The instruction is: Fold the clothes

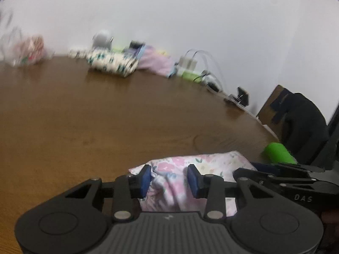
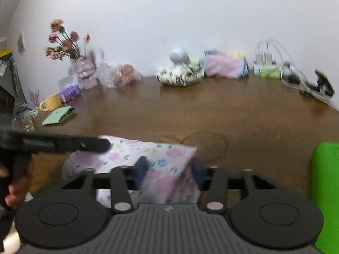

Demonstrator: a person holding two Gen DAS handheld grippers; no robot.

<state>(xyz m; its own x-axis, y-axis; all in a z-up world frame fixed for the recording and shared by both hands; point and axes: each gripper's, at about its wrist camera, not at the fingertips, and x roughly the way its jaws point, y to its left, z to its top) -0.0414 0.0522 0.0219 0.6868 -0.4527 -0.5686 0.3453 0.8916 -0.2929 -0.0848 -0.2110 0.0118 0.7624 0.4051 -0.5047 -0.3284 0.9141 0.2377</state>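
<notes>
A floral cloth (image 1: 211, 160) in pink and white lies bunched near the front edge of the brown table (image 1: 106, 116). My left gripper (image 1: 170, 180) is shut on a creased fold of it, the fabric filling the gap between the blue pads. In the right wrist view the same floral cloth (image 2: 135, 152) spreads flatter under my right gripper (image 2: 169, 171). Its pads stand on either side of a fold and do not clearly press it. The left gripper's dark body (image 2: 63, 145) reaches in from the left, over the cloth's far corner, with a hand (image 2: 14, 190) below it.
A bright green object (image 2: 326, 190) sits to the right of the cloth. Folded fabrics (image 2: 180, 76), chargers with cables (image 2: 267, 63) and a vase of flowers (image 2: 84, 69) line the far wall. A yellow mug (image 2: 50, 103) and a green pouch (image 2: 57, 116) lie at left. A dark chair (image 1: 300, 122) stands at right.
</notes>
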